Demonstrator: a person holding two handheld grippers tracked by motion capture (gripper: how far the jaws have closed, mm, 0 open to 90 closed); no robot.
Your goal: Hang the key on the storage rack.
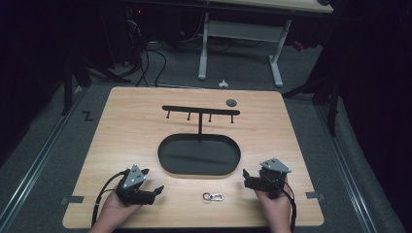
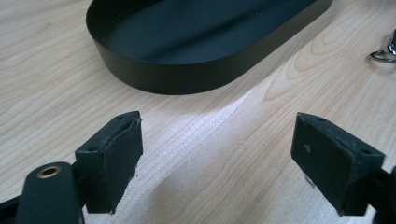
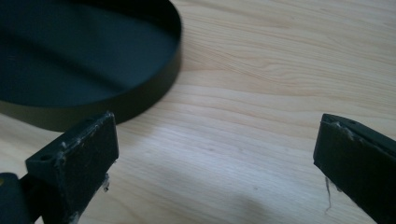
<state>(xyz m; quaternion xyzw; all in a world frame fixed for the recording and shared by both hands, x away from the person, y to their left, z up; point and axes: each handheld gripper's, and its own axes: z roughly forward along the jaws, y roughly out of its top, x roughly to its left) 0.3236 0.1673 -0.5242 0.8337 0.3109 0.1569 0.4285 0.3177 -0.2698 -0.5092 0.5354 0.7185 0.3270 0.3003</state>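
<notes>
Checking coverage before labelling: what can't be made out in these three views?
- Key clip, high view: too small to tell ring from clasp; in the left gripper view the right edge cuts it off.
- Rack with four pegs, high view: pegs too small to tell their shape.
- Small dark disc, high view: too small to identify.
- Tray, right gripper view: blurred, cut by the left and top edges.

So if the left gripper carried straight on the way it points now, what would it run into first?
Probably the black oval tray. The left gripper has its jaws open over bare table, with the tray's wall straight ahead; the metal clip lies off to one side of that line.
</notes>
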